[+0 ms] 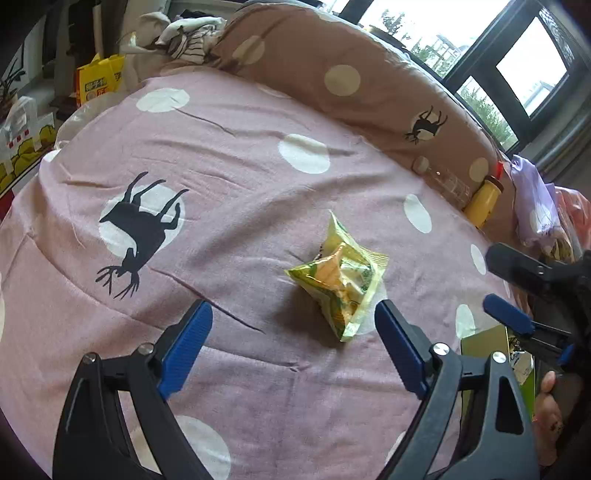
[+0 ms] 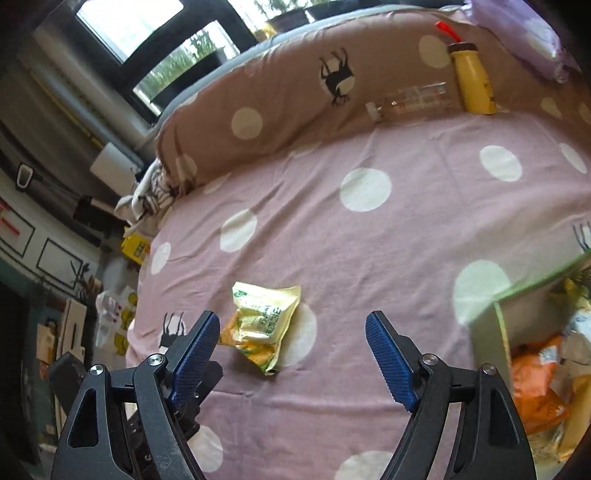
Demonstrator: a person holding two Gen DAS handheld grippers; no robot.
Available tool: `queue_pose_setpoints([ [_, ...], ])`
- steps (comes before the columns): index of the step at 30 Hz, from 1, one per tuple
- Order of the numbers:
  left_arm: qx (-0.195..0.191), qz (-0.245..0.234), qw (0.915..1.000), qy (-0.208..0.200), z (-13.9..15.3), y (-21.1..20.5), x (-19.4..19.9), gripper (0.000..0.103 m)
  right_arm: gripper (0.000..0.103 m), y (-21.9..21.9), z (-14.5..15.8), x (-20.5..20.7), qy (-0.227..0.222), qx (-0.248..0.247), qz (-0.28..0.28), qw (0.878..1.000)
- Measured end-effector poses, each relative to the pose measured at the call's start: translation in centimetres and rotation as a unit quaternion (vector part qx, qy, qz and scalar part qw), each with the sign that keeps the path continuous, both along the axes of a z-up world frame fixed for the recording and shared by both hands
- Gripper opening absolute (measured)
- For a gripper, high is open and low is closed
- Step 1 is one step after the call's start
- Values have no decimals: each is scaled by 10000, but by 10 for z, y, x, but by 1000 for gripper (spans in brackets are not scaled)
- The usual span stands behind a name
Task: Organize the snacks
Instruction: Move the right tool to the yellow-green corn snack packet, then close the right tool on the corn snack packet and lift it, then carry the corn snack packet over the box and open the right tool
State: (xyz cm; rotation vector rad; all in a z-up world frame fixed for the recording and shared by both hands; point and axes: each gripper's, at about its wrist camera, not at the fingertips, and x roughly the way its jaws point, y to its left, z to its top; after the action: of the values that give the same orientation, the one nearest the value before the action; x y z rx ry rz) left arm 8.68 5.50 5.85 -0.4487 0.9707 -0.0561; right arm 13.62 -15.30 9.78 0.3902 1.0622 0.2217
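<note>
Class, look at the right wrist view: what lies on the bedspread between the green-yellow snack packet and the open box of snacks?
Nothing but bare pink dotted bedspread separates the snack packet from the box; the right gripper's open fingers frame that stretch. The right wrist view shows it.

The left wrist view looks forward and steeply down between its own blue fingers [image 1: 184, 345] onto a pink dotted bedspread [image 1: 236, 155], near it; a window [image 1: 532, 66] fills its upper right corner; the right wrist view faces the same bedspread [image 2: 424, 236] at a similar tilt and nearness, with the window [image 2: 129, 22] at its upper left; both views share a green-yellow snack packet [image 1: 341, 282] [image 2: 260, 325], the brown pillow [image 1: 332, 48] [image 2: 288, 96] and a yellow bottle [image 1: 482, 201] [image 2: 471, 79] against it.
</note>
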Motion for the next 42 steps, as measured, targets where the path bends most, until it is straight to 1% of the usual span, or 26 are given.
queue_pose_setpoints([
  [4,96,145,9998,61,-4,9,4,89,82,28,-27,22,391,225,347,9984],
  [5,50,168,9998,87,-5,11,5,89,82,33,-31,25,442,301,416,9977],
  [8,-301,203,9992,167,-13,19,8,89,82,46,-48,32,615,584,553,9949],
  [10,-475,199,9983,268,-20,22,12,89,82,52,-55,36,708,602,565,9941],
  [11,-519,166,9980,322,-23,21,14,88,82,53,-58,37,737,516,552,9944],
  [13,-461,143,9984,277,-24,19,16,88,82,51,-60,39,660,319,423,9964],
  [14,-382,120,9989,224,-22,16,17,88,82,48,-62,40,625,306,379,9969],
  [17,-311,55,9994,152,-23,11,21,87,82,41,-72,45,768,378,254,9960],
  [19,-197,82,9997,92,-25,9,24,85,82,43,-68,45,686,388,305,9964],
  [21,-126,65,9999,-19,-25,8,26,77,82,51,-69,45,687,473,499,9953],
  [22,-173,11,9998,-71,-26,8,28,75,82,56,-72,45,721,381,532,9953],
  [23,-233,-19,9997,-103,-28,9,29,70,79,62,-73,44,674,159,535,9962],
  [24,-272,-17,9995,-143,-30,10,30,63,74,67,-71,42,547,-145,537,9970],
  [25,-258,-33,9996,-145,-31,11,31,57,62,72,-71,42,489,-267,547,9969],
  [26,-240,-9,9995,-193,-31,11,31,41,50,73,-73,41,534,-318,563,9965],
  [27,-362,-61,9991,-199,-32,11,31,25,48,73,-73,40,491,-293,563,9968],
  [28,-622,-182,9977,-176,-35,11,32,19,39,74,-74,39,485,-209,633,9966],
  [29,-815,-258,9962,-155,-37,10,33,12,31,73,-74,38,505,-106,685,9963],
  [30,-788,-251,9964,-158,-36,8,32,12,30,72,-73,35,485,-33,679,9965],
  [32,-549,-348,9976,-223,-29,1,28,10,27,68,-71,28,442,63,671,9967],
  [33,-412,-415,9980,-249,-25,-3,25,9,27,64,-70,24,452,155,604,9970],
  [35,-276,-535,9977,-308,-14,-12,16,9,27,52,-65,12,443,368,446,9973],
  [38,-114,-787,9954,-530,3,-28,-5,9,27,35,-46,-15,159,478,225,9985],
  [42,50,-1225,9887,-860,31,-57,-39,9,27,7,-16,-57,-142,543,-191,9982],
])
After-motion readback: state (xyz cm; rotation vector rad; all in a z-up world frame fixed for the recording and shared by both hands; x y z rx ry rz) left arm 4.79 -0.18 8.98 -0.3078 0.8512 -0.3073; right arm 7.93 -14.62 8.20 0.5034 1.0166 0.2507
